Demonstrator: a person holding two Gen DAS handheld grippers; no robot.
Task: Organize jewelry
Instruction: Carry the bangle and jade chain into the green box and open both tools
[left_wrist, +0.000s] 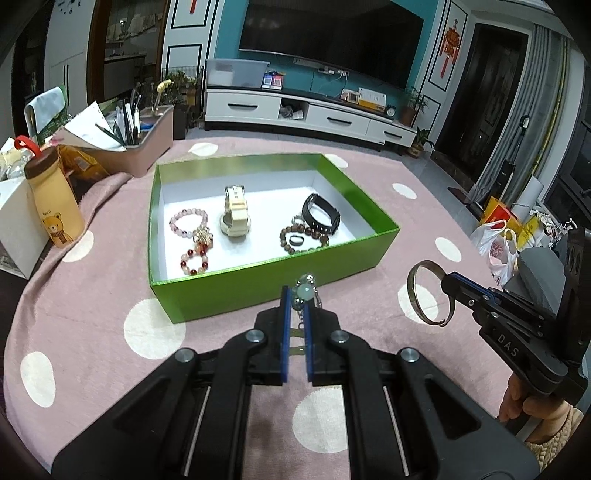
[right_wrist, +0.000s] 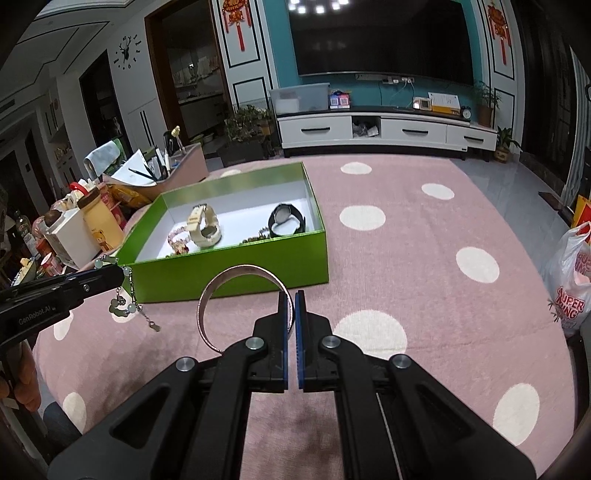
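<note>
A green box (left_wrist: 258, 280) on a pink dotted cloth is seen at 12 o'clock from both tongs, already holding 2 watches and beaded bracelets. The left gripper (left_wrist: 297, 295) is closed on a jade bead chain (left_wrist: 305, 291) just beside the box's near wall, so it is judged the nearer. The right gripper (right_wrist: 291, 299) is clamped on a silver bangle (right_wrist: 221, 288), held upright, its ring extending toward 10 o'clock.

A silver bangle (right_wrist: 243, 306) and a jade-bead chain bracelet (right_wrist: 123, 295) hang above the pink dotted cloth, near the green box's (left_wrist: 258, 277) front wall. Inside lie two bead bracelets at the left, a cream watch (left_wrist: 234, 218) mid-box, and a black watch (left_wrist: 320, 214) at the right.
</note>
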